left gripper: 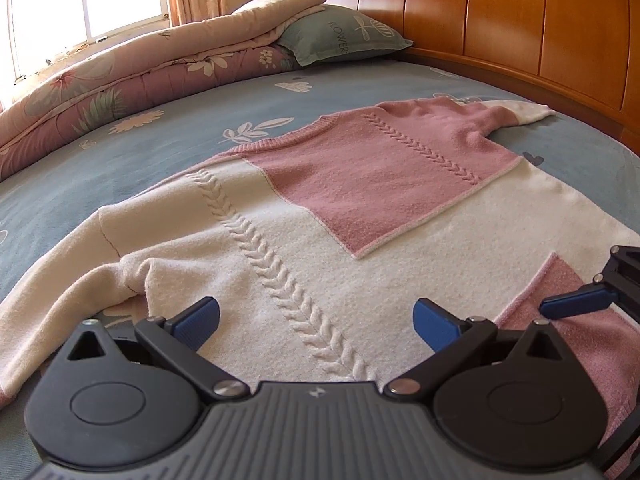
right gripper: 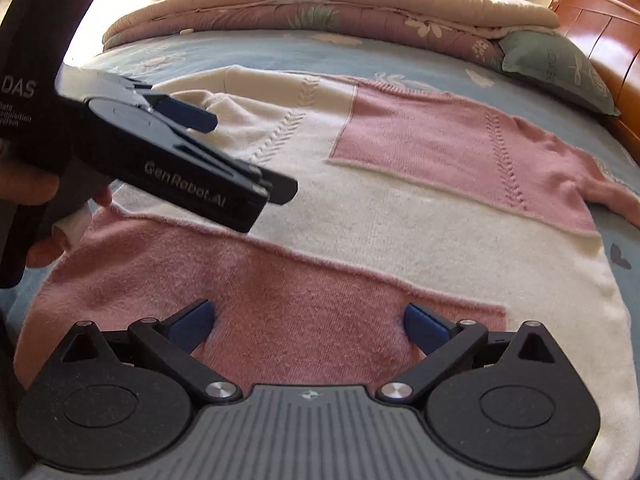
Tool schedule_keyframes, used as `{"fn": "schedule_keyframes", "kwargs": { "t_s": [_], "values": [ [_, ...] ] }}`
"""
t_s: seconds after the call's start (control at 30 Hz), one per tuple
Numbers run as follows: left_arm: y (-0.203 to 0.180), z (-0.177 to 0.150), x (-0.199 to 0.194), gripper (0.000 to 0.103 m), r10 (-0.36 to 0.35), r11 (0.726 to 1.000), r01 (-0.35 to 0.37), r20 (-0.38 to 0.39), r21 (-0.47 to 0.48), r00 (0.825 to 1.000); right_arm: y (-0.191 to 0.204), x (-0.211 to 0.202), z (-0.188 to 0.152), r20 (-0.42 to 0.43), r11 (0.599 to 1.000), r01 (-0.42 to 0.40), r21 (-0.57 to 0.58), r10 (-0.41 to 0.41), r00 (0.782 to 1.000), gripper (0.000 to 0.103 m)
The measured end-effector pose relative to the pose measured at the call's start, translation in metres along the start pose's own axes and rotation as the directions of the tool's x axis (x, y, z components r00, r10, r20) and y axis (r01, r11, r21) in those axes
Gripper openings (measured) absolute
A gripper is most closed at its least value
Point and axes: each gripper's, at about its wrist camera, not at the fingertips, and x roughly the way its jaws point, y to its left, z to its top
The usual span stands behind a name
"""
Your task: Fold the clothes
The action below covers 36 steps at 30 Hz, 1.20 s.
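- The left gripper (left gripper: 316, 316) is seen with its jaws spread wide and nothing held between them, poised low over the cream lower part of a sweater (left gripper: 340, 208), beside a raised cable stitch.
- The right gripper (right gripper: 306, 326) is likewise shown wide open and empty-handed, its blue fingertips (right gripper: 192, 322) set just above a pink panel near the hem; whether the fabric is touched cannot be told.
- The sweater, knitted in pink and cream blocks, is laid flat and face-up across a bed (left gripper: 80, 152) covered by a blue flowered sheet, its neck turned toward the far side.
- One cream sleeve (left gripper: 68, 276) is seen bent at the left edge; the other sleeve (left gripper: 516, 114), pink with a cream cuff, is stretched toward the wooden headboard (left gripper: 520, 20).
- Open sheet is left around the sweater on the window side, up to a folded quilt (left gripper: 120, 76) and a green pillow (left gripper: 344, 34) by the headboard.
- In the right wrist view, the left gripper (right gripper: 240, 156) is held above the sweater's left half.
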Motion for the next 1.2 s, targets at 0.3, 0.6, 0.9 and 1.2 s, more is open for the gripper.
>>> {"fn": "schedule_keyframes", "kwargs": {
  "t_s": [0.3, 0.6, 0.9, 1.2],
  "values": [
    [-0.002, 0.001, -0.001, 0.102, -0.004, 1.000, 0.004, 0.004, -0.003, 1.000, -0.008, -0.027, -0.006, 0.012, 0.996, -0.078, 0.045, 0.077, 0.997, 0.103],
    [-0.004, 0.000, 0.000, 0.102, -0.010, 1.000, 0.010, -0.001, 0.004, 1.000, -0.008, -0.046, -0.027, -0.114, 0.993, -0.118, 0.026, 0.120, 0.986, 0.103],
    [-0.015, -0.002, 0.001, 0.102, -0.026, 0.999, 0.026, -0.008, 0.032, 1.000, -0.036, -0.050, -0.034, -0.068, 0.952, -0.177, 0.251, 0.200, 0.978, 0.103],
    [-0.016, -0.001, 0.002, 0.102, -0.034, 0.999, 0.034, -0.007, 0.028, 0.999, -0.086, -0.067, -0.029, -0.024, 0.976, -0.030, 0.216, 0.036, 0.999, 0.103]
  ]
}}
